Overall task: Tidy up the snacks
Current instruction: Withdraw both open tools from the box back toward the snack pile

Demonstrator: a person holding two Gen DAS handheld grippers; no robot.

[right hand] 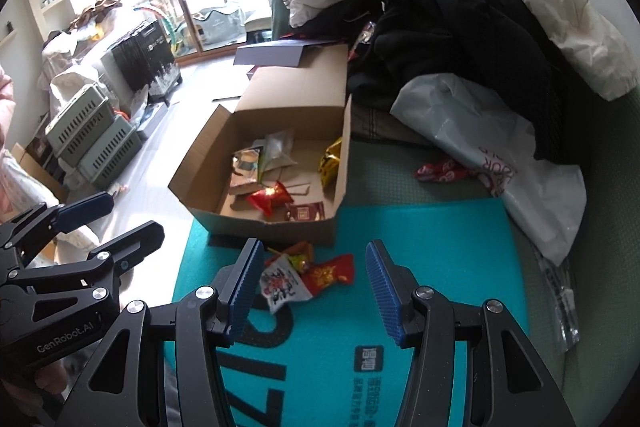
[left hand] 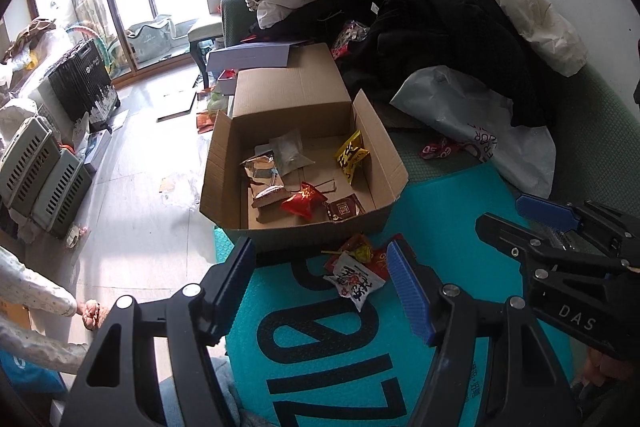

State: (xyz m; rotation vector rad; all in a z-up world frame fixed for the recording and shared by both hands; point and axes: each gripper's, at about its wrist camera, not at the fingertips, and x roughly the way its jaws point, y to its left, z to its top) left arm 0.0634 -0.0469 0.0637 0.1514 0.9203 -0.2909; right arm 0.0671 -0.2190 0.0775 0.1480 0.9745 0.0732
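Both cameras are sitting just behind their own tongs and looking forward and steeply down along them. The left wrist view is looking past the left tongs (left hand: 322,281) at close range onto the teal mat (left hand: 460,227), with the right tongs (left hand: 532,227) entering at its right edge. The right wrist view is facing the same way beside it, the right tongs (right hand: 312,287) in front. Both views are sharing the mat, the cardboard box (left hand: 384,159) and the snack pile (right hand: 304,275).
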